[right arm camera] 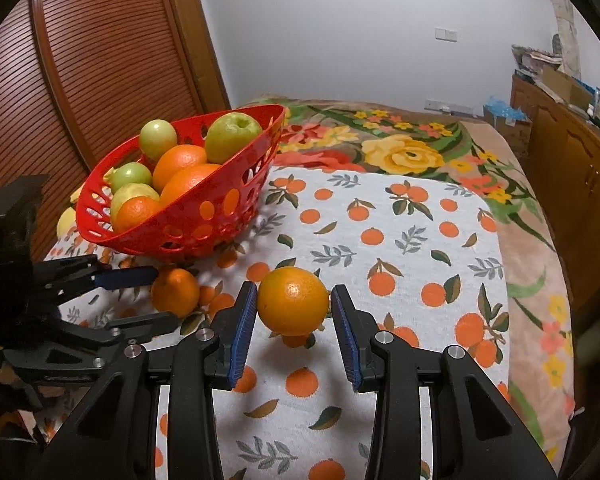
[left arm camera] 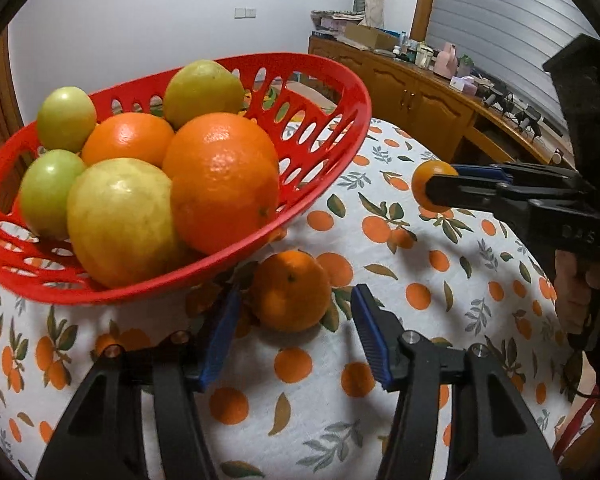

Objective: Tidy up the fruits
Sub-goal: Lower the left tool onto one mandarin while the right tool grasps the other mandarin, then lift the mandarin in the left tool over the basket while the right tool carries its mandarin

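A red basket (left arm camera: 332,152) (right arm camera: 220,216) holds oranges, yellow-green pears and green fruits and sits tilted on the orange-print cloth. A mandarin (left arm camera: 290,290) (right arm camera: 175,291) lies on the cloth just in front of the basket, between the open fingers of my left gripper (left arm camera: 296,312) (right arm camera: 156,296), not gripped. My right gripper (right arm camera: 294,304) (left arm camera: 440,190) is closed on a small orange (right arm camera: 293,301) (left arm camera: 428,184) and holds it above the cloth, to the right of the basket.
The cloth (right arm camera: 400,240) covers a bed with a floral blanket (right arm camera: 412,152) behind. A slatted wooden wardrobe (right arm camera: 100,60) stands at the left. A wooden sideboard (left arm camera: 420,92) with clutter runs along the right. A yellow fruit (right arm camera: 66,222) lies behind the basket.
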